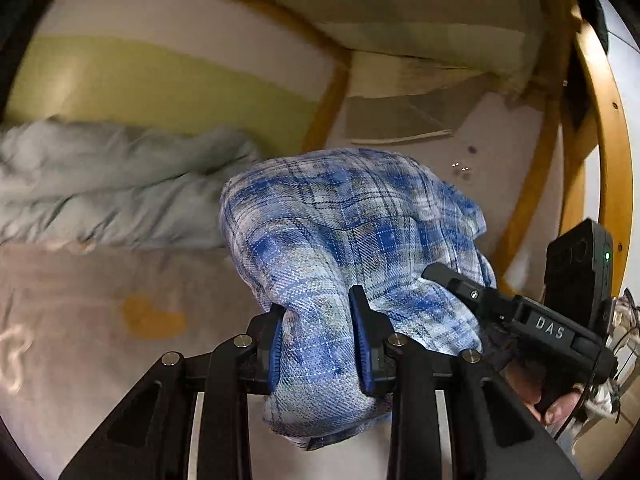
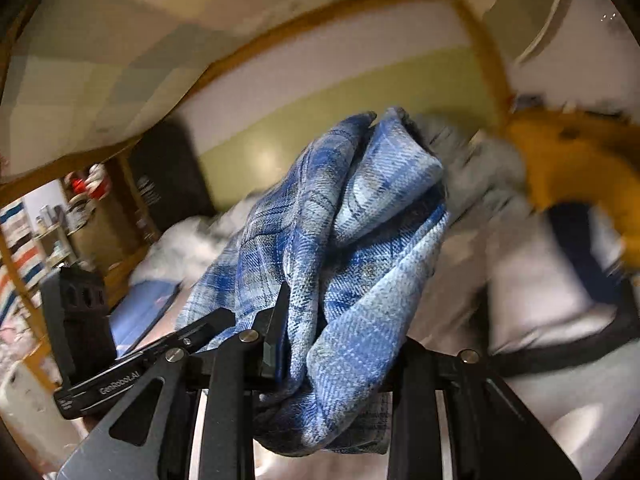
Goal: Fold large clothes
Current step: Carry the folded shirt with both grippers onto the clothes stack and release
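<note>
Left wrist: plaid shirt (image 1: 340, 240) between jaws.

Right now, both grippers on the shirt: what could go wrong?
1. The plaid shirt is bunched between the left gripper and the right gripper, so folds may land crooked.
2. The grippers sit close together; they may collide.
3. The crumpled blanket nearby could snag.

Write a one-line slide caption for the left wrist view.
Left hand-held gripper pinches bunched blue plaid shirt above the bed, right hand-held gripper alongside.
</note>
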### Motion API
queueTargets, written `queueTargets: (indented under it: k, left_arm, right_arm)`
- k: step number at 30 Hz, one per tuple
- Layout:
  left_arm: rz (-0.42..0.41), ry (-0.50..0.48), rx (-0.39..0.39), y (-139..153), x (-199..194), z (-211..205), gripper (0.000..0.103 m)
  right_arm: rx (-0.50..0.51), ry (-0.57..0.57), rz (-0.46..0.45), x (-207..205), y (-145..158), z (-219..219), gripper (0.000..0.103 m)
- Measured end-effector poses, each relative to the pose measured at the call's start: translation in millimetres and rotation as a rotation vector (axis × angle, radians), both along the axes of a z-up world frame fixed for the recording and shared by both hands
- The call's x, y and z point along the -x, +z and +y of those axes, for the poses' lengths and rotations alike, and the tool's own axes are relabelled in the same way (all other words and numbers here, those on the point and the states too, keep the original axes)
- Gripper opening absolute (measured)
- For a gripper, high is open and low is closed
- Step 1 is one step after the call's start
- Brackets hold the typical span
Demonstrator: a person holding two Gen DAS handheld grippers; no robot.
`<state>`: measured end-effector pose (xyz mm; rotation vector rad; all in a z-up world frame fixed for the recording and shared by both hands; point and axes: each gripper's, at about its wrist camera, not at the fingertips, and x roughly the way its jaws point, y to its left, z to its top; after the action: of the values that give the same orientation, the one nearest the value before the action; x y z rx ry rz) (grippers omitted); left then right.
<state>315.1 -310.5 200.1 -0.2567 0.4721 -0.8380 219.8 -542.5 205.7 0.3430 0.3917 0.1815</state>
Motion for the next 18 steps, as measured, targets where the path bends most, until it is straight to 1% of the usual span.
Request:
queueTargets:
  k: [2, 4, 7, 8, 9, 11, 13, 15, 17, 18]
  left_arm:
    - [-0.024, -0.035, 0.013, 17, -9, -46, 0.031]
    - [-0.024, -0.056, 0.019, 23, -19, -82, 0.031]
    - [-0.026, -0.083, 0.011, 22, -36, -137, 0.031]
    - [-0.022, -0.091, 0.011, 17, -44, -155, 0.031]
    - [-0.014, -0.096, 0.014, 13, -50, -165, 0.031]
    - [0.024, -0.104, 0.013, -5, -71, -190, 0.031]
    - [0.084, -0.102, -0.014, -32, -97, -218, 0.031]
    - [0.158, -0.092, -0.061, -63, -118, -237, 0.031]
    - [0.272, -0.086, -0.127, -107, -141, -259, 0.032]
    - [0.286, -0.089, -0.136, -121, -140, -260, 0.034]
  right_arm:
    - [-0.017, -0.049, -0.03, 1, 13, -38, 0.026]
    - [-0.013, -0.098, -0.05, -3, 20, -71, 0.026]
    - [0.008, -0.164, -0.055, -14, 25, -115, 0.027]
    - [0.007, -0.175, -0.053, -21, 23, -128, 0.027]
    - [0.005, -0.185, -0.048, -27, 17, -141, 0.027]
    - [0.009, -0.205, -0.028, -42, 5, -161, 0.027]
    - [0.018, -0.227, 0.012, -60, -16, -179, 0.027]
    - [0.004, -0.257, 0.098, -87, -51, -193, 0.027]
    - [-0.023, -0.295, 0.206, -112, -87, -207, 0.028]
    - [-0.036, -0.309, 0.227, -118, -105, -214, 0.029]
